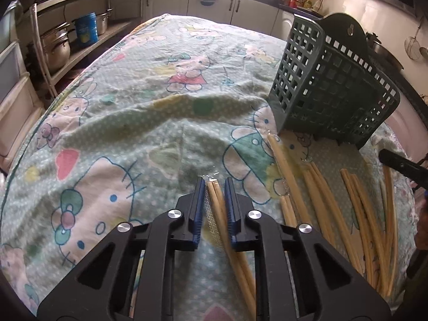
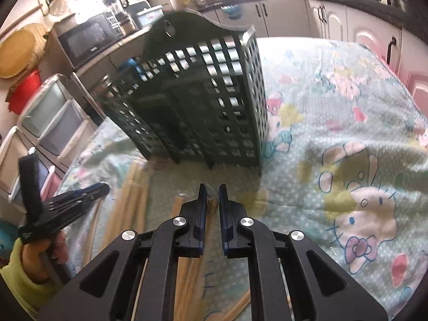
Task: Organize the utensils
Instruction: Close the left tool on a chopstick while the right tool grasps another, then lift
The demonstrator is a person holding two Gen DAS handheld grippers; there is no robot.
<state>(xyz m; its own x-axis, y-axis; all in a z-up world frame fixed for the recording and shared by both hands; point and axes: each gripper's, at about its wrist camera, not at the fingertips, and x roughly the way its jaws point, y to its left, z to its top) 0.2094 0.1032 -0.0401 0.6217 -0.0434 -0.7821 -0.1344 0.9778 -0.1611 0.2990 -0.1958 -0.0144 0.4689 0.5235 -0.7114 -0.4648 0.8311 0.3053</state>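
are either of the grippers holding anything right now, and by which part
Each has a chopstick pair between its fingers near the far tips: left gripper and pair, right gripper and pair; firm grip unclear.

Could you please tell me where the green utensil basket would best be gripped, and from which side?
Probably by the top rim of the green utensil basket, coming down from above. It stands upright on the cloth with its open mouth upward, and its lattice walls look thin enough for two fingers to pinch. The raised back panel with a hanging hole is another option.

Pale chopstick pairs (image 1: 358,214) flat on cloth, fanned beside upright dark-green lattice holder (image 1: 331,85).
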